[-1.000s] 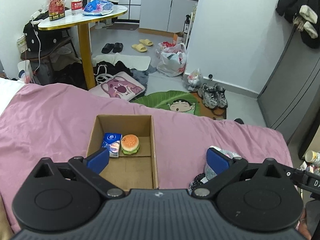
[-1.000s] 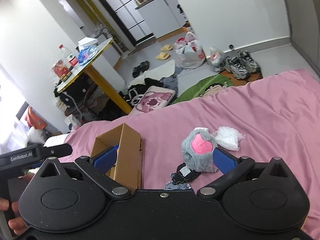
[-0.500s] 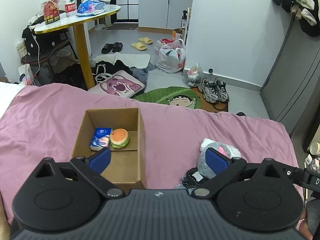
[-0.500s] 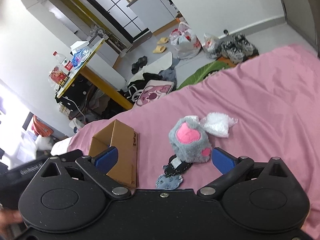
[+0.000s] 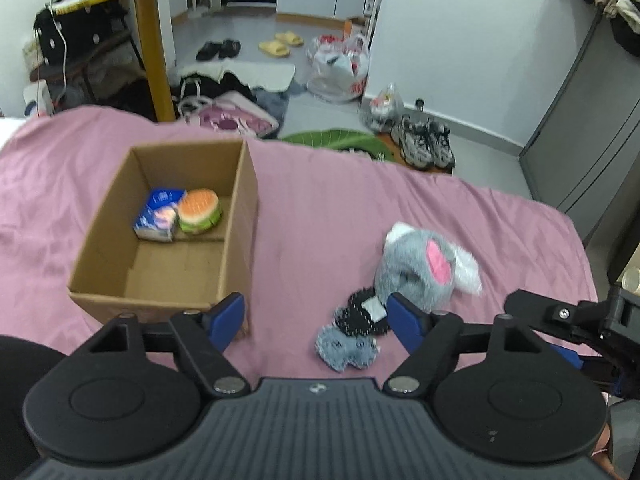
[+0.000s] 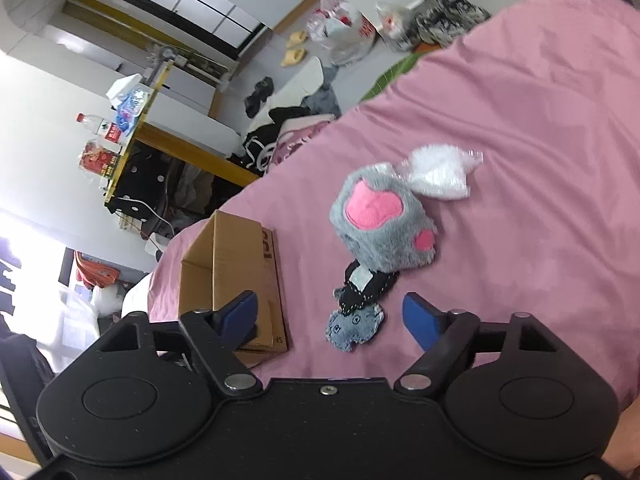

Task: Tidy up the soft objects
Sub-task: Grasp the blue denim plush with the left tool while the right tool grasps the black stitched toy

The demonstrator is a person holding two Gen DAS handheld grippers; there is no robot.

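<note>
The left tongs [image 5: 316, 316] hang over the pink bed [image 5: 340, 208]. Their blue pads stand apart with nothing between them, and they have just been closing a bit. Ahead of them and to the left sits the open box [image 5: 236, 216]. Its near corner is just beside the left pad. Inside the box, at the far end, a blue pack [image 5: 158, 216] and a toy burger [image 5: 199, 210] lie touching each other.

Ahead of the left tongs and to the right lies the grey plush [image 5: 416, 268] with pink spots. A white bag [image 5: 468, 268] touches its far right side. A black sock [image 5: 362, 312] lies just beside the right pad, and a small grey sock [image 5: 346, 350] lies near it, closer in.

The right tongs [image 6: 332, 316] are apart too, gripping nothing, and have also just been closing a bit. The grey sock [image 6: 354, 326] lies on the bed between their pads, not touched. The black sock [image 6: 366, 286] lies just ahead of it, then the plush [image 6: 384, 224], then the bag [image 6: 440, 174]. The box [image 6: 232, 272] stands to the left, just behind the left pad.
</note>
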